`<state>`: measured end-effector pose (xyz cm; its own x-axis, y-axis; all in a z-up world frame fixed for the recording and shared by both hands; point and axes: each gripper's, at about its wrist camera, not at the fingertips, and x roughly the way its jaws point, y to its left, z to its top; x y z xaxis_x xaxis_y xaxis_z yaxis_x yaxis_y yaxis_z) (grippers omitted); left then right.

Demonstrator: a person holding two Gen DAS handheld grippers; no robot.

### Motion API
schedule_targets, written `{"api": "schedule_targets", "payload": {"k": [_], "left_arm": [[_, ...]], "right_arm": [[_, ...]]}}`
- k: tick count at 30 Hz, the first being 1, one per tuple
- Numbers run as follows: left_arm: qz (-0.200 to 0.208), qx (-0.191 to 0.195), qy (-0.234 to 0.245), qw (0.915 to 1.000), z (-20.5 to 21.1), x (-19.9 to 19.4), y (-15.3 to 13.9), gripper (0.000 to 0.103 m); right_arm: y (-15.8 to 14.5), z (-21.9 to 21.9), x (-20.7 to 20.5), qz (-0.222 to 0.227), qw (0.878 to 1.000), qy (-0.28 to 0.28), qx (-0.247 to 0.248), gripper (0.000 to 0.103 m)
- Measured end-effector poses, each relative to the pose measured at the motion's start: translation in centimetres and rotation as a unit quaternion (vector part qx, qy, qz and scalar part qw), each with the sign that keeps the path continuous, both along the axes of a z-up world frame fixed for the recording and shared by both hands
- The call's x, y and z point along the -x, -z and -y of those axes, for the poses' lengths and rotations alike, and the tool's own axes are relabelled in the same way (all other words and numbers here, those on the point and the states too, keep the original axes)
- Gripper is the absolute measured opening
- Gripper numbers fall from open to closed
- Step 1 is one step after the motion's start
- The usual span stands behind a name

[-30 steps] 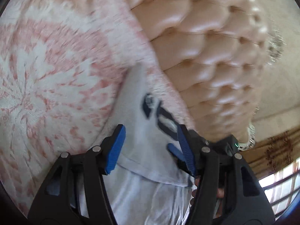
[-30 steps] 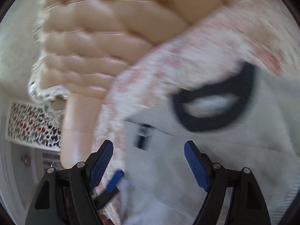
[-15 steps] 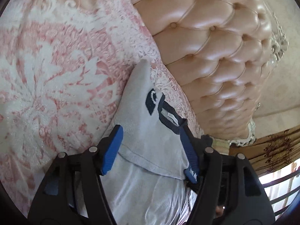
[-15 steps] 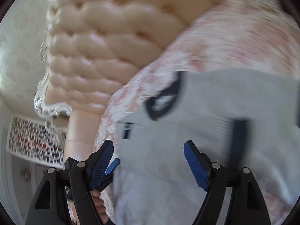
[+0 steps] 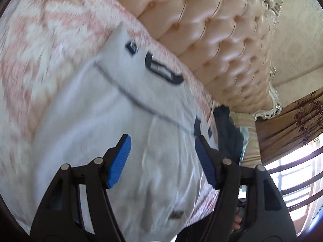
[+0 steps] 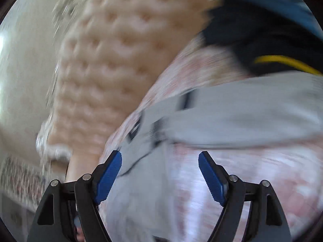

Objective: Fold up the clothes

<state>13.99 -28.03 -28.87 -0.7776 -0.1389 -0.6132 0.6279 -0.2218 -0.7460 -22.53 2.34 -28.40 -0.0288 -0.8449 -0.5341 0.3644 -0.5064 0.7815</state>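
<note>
On the pink-and-white patterned bedspread [image 5: 40, 46] lies a white T-shirt [image 5: 84, 125] w/ dark navy collar trim [image 5: 161, 72], spread flat, neck end toward the tufted peach headboard [image 5: 212, 30]. Left gripper [image 5: 163, 161] hangs over the shirt's body, blue pads spread wide, nothing between them; cloth below is wrinkled and partly blurred. Just right of the shirt, at the bed's edge near the headboard, sits a dark blue garment pile [image 5: 228, 129]. Further right: patterned curtain [image 5: 292, 121] and barred window [image 5: 292, 173]. A fingertip shows behind the right finger of that tool. Right wrist view is heavily motion-blurred: right gripper [image 6: 160, 178] also spread apart, empty, left pad [image 6: 109, 177] over the shirt's edge [image 6: 141, 157], right pad over bare bedspread. Shirt runs across to frame right; a dark garment w/ yellow stripe [image 6: 282, 60] lies beyond it
</note>
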Motion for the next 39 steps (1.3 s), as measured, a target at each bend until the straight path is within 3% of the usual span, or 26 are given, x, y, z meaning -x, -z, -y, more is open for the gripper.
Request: {"api": "schedule_targets", "payload": {"k": [6, 12, 14, 20, 26, 28, 30, 31, 32, 38, 39], "left_arm": [[0.02, -0.002, 0.007, 0.9998, -2.7, -0.9, -0.2, 0.069], [0.019, 0.004, -0.004, 0.9998, -2.7, -2.1, -1.0, 0.069], [0.017, 0.001, -0.008, 0.9998, -2.7, -2.4, -1.0, 0.069], [0.016, -0.003, -0.017, 0.9997, -2.4, -3.0, -0.7, 0.069], [0.014, -0.009, -0.021, 0.9996, -2.1, -3.4, -0.3, 0.069], [0.016, -0.009, -0.019, 0.9997, -2.1, -3.5, -0.1, 0.069], [0.016, -0.015, -0.022, 0.9995, -2.0, -3.6, 0.2, 0.069], [0.016, -0.017, -0.023, 0.9995, -2.0, -3.7, 0.3, 0.069], [0.016, -0.019, -0.024, 0.9994, -2.0, -3.8, 0.5, 0.069], [0.017, -0.023, -0.021, 0.9994, -2.0, -4.0, 0.9, 0.069], [0.017, -0.023, -0.02, 0.9994, -2.0, -4.0, 0.9, 0.069]], "right_arm": [[2.5, -10.2, 4.3, 0.087, 0.987, 0.132, 0.008, 0.081], [4.1, -12.9, 6.6, 0.139, 0.971, 0.194, 0.026, 0.081], [4.6, -13.0, 7.2, 0.144, 0.968, 0.206, 0.022, 0.081], [4.0, -11.0, 8.4, 0.1, 0.975, 0.197, -0.026, 0.081], [4.8, -9.7, 9.0, 0.089, 0.977, 0.188, -0.05, 0.08], [4.7, -9.4, 9.0, 0.076, 0.978, 0.186, -0.057, 0.072], [4.6, -8.9, 9.2, 0.061, 0.98, 0.175, -0.076, 0.027], [4.8, -8.9, 9.3, 0.058, 0.98, 0.172, -0.084, 0.02], [4.9, -8.9, 9.4, 0.057, 0.98, 0.169, -0.086, 0.015], [4.5, -9.3, 9.2, 0.038, 0.981, 0.165, -0.096, 0.014], [4.2, -9.3, 9.1, 0.03, 0.981, 0.164, -0.099, 0.007]]}}
